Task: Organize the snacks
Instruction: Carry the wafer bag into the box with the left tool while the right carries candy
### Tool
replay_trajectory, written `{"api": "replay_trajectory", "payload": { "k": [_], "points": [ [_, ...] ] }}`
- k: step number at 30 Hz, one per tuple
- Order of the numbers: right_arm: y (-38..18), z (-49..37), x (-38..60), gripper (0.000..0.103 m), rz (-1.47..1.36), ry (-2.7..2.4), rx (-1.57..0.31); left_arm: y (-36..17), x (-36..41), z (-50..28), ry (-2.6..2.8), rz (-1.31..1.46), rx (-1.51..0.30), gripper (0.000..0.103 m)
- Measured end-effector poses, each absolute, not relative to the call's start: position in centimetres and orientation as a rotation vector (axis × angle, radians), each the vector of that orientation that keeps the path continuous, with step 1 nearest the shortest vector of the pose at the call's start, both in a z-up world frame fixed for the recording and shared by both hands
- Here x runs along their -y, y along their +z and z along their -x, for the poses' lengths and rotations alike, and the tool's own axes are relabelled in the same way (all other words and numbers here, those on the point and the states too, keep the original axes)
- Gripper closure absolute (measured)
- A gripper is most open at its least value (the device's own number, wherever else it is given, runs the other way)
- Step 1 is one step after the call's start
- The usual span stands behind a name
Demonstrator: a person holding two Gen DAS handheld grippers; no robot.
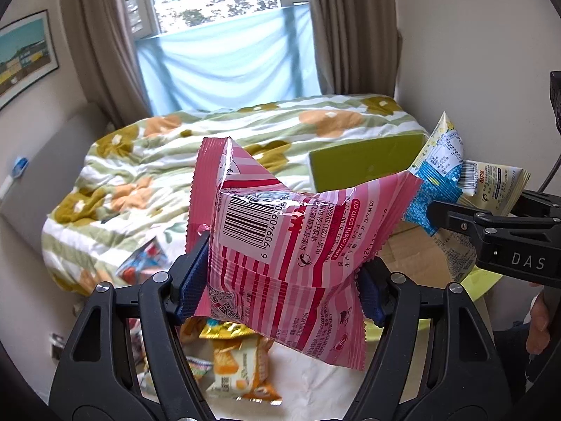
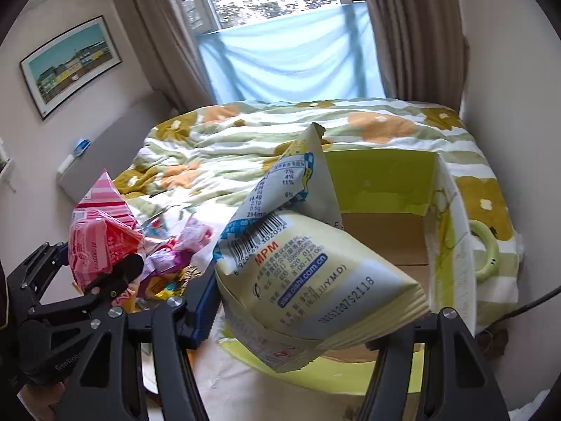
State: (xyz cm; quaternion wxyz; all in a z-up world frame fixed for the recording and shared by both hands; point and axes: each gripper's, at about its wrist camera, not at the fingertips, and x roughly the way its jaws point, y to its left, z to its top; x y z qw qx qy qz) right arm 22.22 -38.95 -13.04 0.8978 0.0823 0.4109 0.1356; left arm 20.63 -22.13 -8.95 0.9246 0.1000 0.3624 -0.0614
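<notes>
Two grippers, two held packets. Left gripper (image 1: 285, 273) is clamped on one pink-and-white striped foil snack packet (image 1: 280, 245), blue pads pressing both sides, barcode facing the camera. Right gripper (image 2: 308, 315) is clamped on one pale yellow-and-blue foil snack packet (image 2: 308, 273), barcode and printed date code visible; its right finger pad is hidden behind the packet.

One open cardboard box with lime-green flaps (image 2: 382, 182) sits just beyond the yellow packet, brown inside, one round green handle on its right wall. Near edge of the box is covered by the packet.

Loose pile of snack packets (image 2: 168, 263) lies left of the box: pink, purple and yellow wrappers overlapping, count not readable. From the left wrist view, one orange-and-white packet (image 1: 242, 368) lies below the pink one, others cut off by the gripper arms.

Behind it all: one bed with a floral quilt (image 2: 280, 133).
</notes>
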Motion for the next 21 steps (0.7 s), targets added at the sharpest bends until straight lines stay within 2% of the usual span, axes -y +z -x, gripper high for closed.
{"api": "replay_trajectory", "payload": {
  "k": [6, 16, 17, 18, 19, 20, 21],
  "points": [
    [-13.2, -25.6, 42.9, 0.044, -0.239, 0.148, -0.885, -10.0, 27.3, -27.7, -0.258, -0.280, -0.757, 0.033],
    [-15.0, -28.3, 47.2, 0.044, -0.328, -0.007, -0.935, -16.3, 34.5, -36.2, -0.385, -0.454, -0.867, 0.030],
    [-15.2, -28.5, 47.6, 0.044, -0.340, -0.015, -0.941, -16.7, 34.7, -36.3, -0.389, -0.457, -0.872, 0.028],
    [-15.4, -28.7, 47.8, 0.044, -0.351, -0.023, -0.945, -17.1, 35.0, -36.6, -0.393, -0.460, -0.878, 0.018],
    [-15.6, -28.9, 48.0, 0.044, -0.359, -0.031, -0.950, -17.4, 35.0, -36.5, -0.396, -0.462, -0.881, 0.004],
    [-15.8, -29.0, 48.1, 0.044, -0.366, -0.038, -0.955, -17.6, 35.0, -36.6, -0.394, -0.468, -0.878, 0.000],
    [-16.0, -29.0, 48.2, 0.044, -0.372, -0.043, -0.960, -17.6, 35.0, -36.6, -0.397, -0.470, -0.870, 0.000]
  ]
}}
